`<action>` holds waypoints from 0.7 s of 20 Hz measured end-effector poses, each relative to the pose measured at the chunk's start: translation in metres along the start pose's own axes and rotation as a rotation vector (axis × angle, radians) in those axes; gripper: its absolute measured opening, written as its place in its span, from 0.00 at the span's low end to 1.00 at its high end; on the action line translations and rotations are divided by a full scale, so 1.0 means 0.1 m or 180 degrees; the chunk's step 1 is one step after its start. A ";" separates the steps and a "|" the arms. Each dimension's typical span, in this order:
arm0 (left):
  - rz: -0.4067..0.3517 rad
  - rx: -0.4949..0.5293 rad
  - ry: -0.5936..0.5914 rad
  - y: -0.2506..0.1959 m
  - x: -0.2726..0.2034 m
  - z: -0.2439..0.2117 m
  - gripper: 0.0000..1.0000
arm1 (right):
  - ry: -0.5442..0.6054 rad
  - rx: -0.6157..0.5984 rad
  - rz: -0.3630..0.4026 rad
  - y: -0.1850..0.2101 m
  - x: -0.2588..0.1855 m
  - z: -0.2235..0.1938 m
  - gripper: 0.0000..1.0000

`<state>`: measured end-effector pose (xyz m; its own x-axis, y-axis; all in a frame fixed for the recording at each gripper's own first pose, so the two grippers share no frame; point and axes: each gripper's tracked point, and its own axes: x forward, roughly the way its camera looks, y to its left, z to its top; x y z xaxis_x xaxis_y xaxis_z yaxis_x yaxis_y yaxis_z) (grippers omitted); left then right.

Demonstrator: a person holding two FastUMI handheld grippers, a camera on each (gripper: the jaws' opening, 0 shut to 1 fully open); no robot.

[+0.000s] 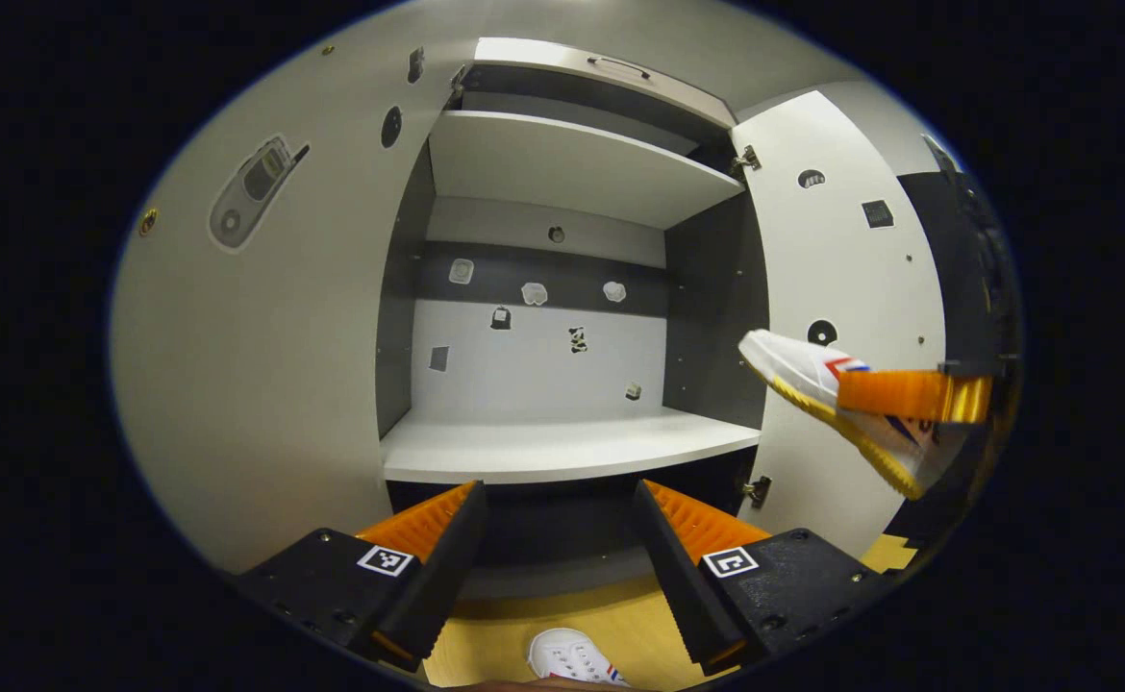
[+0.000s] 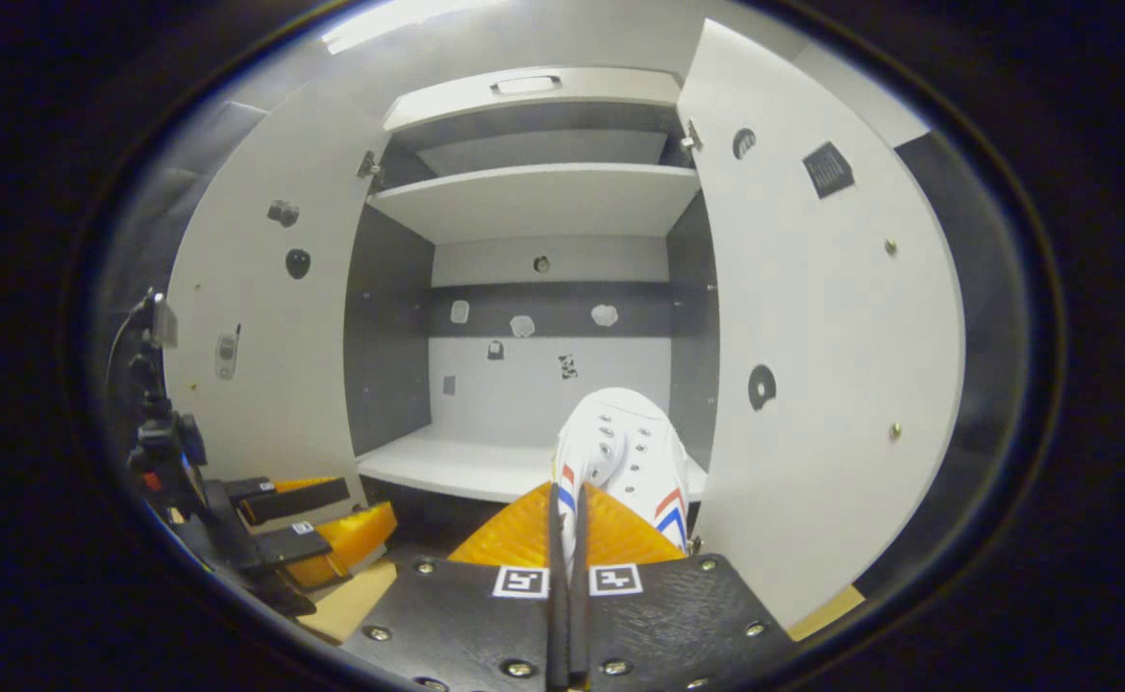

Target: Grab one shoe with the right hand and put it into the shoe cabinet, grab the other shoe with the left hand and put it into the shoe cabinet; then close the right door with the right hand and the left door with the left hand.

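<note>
Nearest you, in the left gripper view, your left gripper point(image 1: 558, 538) hangs with its jaws wide apart, nothing between them. Just below it, the second shoe point(image 1: 570, 657) lies on the wooden floor point(image 1: 514, 634), its white toe poking in at the near edge.

Over in the right gripper view, your right gripper point(image 2: 568, 538) is clamped tight on the first shoe point(image 2: 625, 457), fingers almost meeting around its side, toe pointing away toward the cabinet. The left gripper view catches that shoe point(image 1: 832, 394) off to the right, held in the air, tilted, in front of the right door point(image 1: 851, 279).

Farther on, the shoe cabinet point(image 2: 524, 471) stands open, left door point(image 2: 264, 346) and right door swung out wide. The lower shelf point(image 1: 562, 447) is bare, and the carried shoe sits just short of its front right edge. Stickers dot the far back panel point(image 2: 543, 384).
</note>
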<state>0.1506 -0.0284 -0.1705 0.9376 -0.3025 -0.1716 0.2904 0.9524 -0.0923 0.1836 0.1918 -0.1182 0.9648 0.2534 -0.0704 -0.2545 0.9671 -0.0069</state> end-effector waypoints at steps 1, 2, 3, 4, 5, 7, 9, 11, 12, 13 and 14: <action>-0.0030 -0.0013 0.0023 -0.02 0.00 -0.01 0.93 | -0.0040 -0.0024 0.0004 0.03 0.08 0.14 0.01; -0.0058 -0.0024 0.0028 -0.04 -0.01 -0.01 0.93 | -0.0110 -0.0031 -0.0008 0.05 0.16 0.29 0.01; -0.0091 -0.0011 0.0026 -0.06 -0.01 -0.01 0.94 | -0.0144 -0.0057 -0.0032 0.06 0.26 0.40 0.01; -0.0096 -0.0006 0.0026 -0.07 -0.01 -0.01 0.94 | -0.0160 -0.0088 -0.0054 0.07 0.36 0.50 0.01; -0.0097 -0.0004 0.0021 -0.08 0.00 -0.01 0.94 | -0.0155 -0.0071 -0.0053 0.10 0.48 0.58 0.01; -0.0125 -0.0002 0.0039 -0.11 -0.01 -0.03 0.94 | -0.0128 -0.0070 -0.0015 0.13 0.75 0.70 0.01; -0.0162 -0.0032 0.0051 -0.15 -0.03 -0.03 0.94 | -0.0094 -0.0172 -0.0003 0.12 1.06 0.74 0.01; -0.0210 -0.0052 0.0089 -0.22 -0.06 -0.06 0.94 | -0.0030 -0.0265 -0.0007 0.10 1.36 0.71 0.01; -0.0256 -0.0040 0.0112 -0.26 -0.08 -0.07 0.94 | 0.0005 -0.0263 0.0006 0.10 1.52 0.68 0.01; -0.0298 -0.0018 0.0126 -0.29 -0.08 -0.08 0.94 | 0.0046 -0.0229 0.0031 0.11 1.67 0.64 0.01; -0.0312 -0.0013 0.0140 -0.30 -0.08 -0.09 0.94 | 0.0078 -0.0215 0.0050 0.12 1.82 0.60 0.01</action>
<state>0.1330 -0.0548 -0.1753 0.8953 -0.3957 -0.2045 0.3795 0.9181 -0.1147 0.3599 0.2505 -0.0717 0.9590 0.2670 -0.0956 -0.2742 0.9589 -0.0729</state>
